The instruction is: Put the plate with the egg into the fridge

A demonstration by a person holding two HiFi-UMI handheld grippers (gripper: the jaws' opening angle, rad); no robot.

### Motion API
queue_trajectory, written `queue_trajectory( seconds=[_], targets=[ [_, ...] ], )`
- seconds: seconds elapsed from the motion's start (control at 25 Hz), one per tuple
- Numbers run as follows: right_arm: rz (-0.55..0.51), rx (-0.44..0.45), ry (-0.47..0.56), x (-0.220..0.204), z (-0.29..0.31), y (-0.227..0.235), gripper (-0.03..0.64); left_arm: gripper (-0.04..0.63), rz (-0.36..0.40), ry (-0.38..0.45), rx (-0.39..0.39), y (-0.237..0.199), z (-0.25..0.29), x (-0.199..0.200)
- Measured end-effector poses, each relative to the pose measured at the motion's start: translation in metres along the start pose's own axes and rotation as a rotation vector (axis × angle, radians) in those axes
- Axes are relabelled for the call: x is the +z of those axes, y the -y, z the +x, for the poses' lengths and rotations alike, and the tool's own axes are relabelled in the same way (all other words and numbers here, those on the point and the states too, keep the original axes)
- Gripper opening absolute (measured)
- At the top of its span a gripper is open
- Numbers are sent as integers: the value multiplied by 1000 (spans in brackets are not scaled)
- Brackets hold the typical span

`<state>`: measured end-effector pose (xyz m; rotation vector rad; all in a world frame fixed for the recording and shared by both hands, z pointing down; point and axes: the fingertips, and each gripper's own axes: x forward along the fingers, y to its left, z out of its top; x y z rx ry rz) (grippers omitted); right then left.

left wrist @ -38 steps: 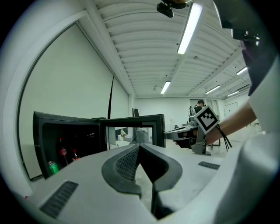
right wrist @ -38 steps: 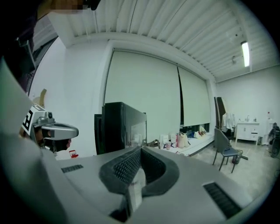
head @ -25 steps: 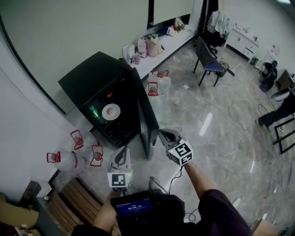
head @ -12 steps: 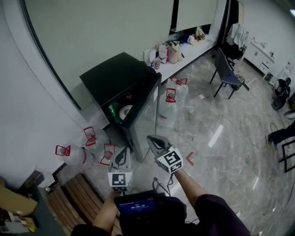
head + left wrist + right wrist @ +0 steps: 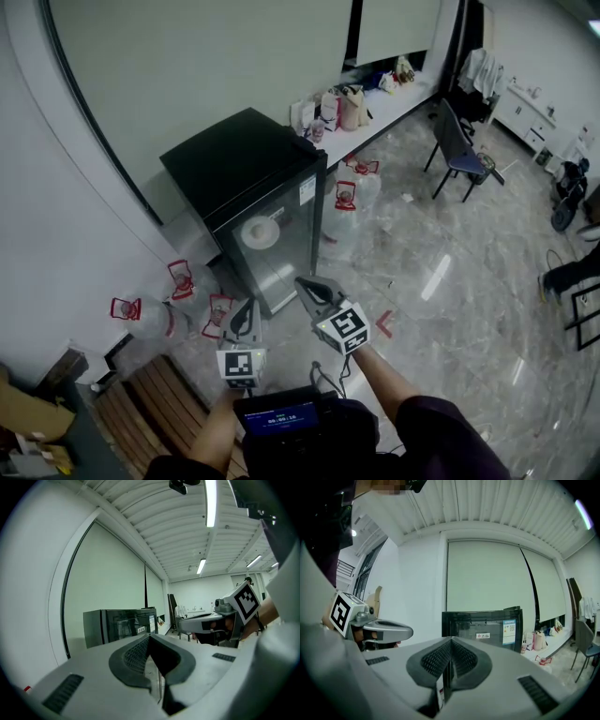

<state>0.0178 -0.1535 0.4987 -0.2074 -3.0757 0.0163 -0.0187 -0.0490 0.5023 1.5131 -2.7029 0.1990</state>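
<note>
The black fridge (image 5: 246, 178) stands against the wall with its glass door (image 5: 281, 253) closed. The white plate (image 5: 260, 232) shows through the glass on a shelf; the egg on it is too small to make out. My left gripper (image 5: 247, 307) is shut and empty, low in front of the fridge. My right gripper (image 5: 306, 282) is also shut and empty, a little off the door's lower right. Both gripper views show the jaws pressed together with nothing between them, and the fridge (image 5: 119, 625) (image 5: 483, 625) ahead.
Water jugs with red handles (image 5: 131, 312) (image 5: 220, 309) (image 5: 347, 194) stand on the marble floor on both sides of the fridge. A low counter with bags (image 5: 352, 98) runs behind it. A chair (image 5: 459, 141) stands at the right, a wooden pallet (image 5: 141, 412) at the lower left.
The fridge door has swung from open to fully closed, with the plate inside. My right gripper has drawn slightly back from the door; the left has barely moved.
</note>
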Motion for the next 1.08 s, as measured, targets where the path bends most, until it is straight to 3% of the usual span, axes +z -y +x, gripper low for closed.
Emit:
queue_trajectory(
  seconds=[0.4,0.76,1.08],
  targets=[
    [-17,-9,1,2,-5,0,6,9,38,-32,10,-1,-3,-7],
    [-20,-11,-1,4,-11,-2,6,9,6,-26,0,4,-1,-3],
    [-22,1,-2,5,-17,-7,6,9,44,-4,-10,13,0,3]
  ],
)
